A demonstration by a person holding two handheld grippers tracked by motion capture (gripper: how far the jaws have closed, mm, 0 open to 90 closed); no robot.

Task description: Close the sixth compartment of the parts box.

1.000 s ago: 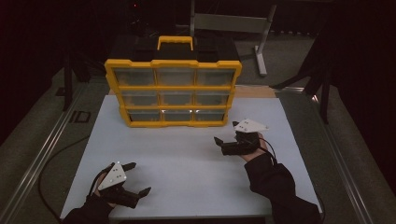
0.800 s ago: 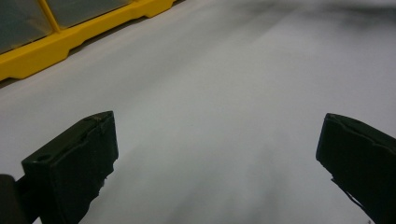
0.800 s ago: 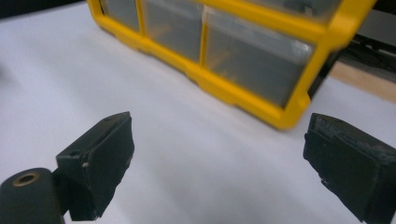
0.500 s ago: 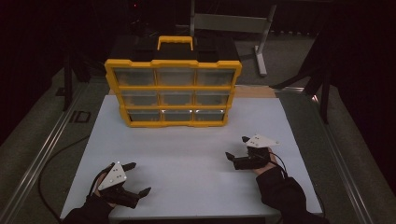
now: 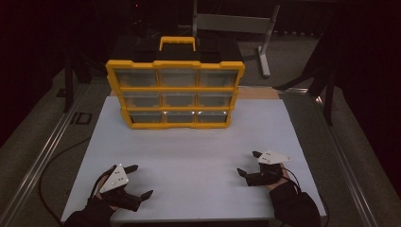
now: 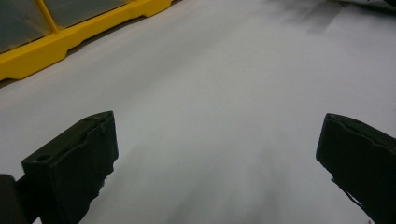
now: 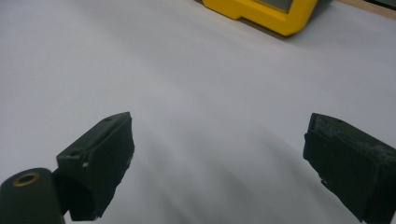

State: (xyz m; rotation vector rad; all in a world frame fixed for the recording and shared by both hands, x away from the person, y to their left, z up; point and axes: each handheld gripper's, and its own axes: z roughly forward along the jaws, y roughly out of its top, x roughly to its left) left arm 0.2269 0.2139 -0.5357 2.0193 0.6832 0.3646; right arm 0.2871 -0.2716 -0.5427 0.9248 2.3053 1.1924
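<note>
A yellow organiser case (image 5: 175, 94) with clear drawers and a handle stands upright at the back of the white table (image 5: 198, 151). My left gripper (image 5: 140, 180) rests low at the front left, jaws wide apart and nothing between them. My right gripper (image 5: 249, 163) sits at the front right, open and empty as well. In the left gripper view the two black pads (image 6: 74, 163) frame bare white surface, with the case's yellow base (image 6: 70, 39) at the upper left. The right gripper view has its pads (image 7: 100, 161) spread over the table, the case's corner (image 7: 266, 14) ahead.
A metal stand (image 5: 265, 42) rises behind the case. A metal rail (image 5: 42, 156) runs along the table's left side, with a cable (image 5: 52, 165) trailing beside it. A wooden strip (image 5: 260, 93) lies at the table's back edge.
My right gripper has drawn back from near the case toward the front right of the table. The left gripper has stayed in place.
</note>
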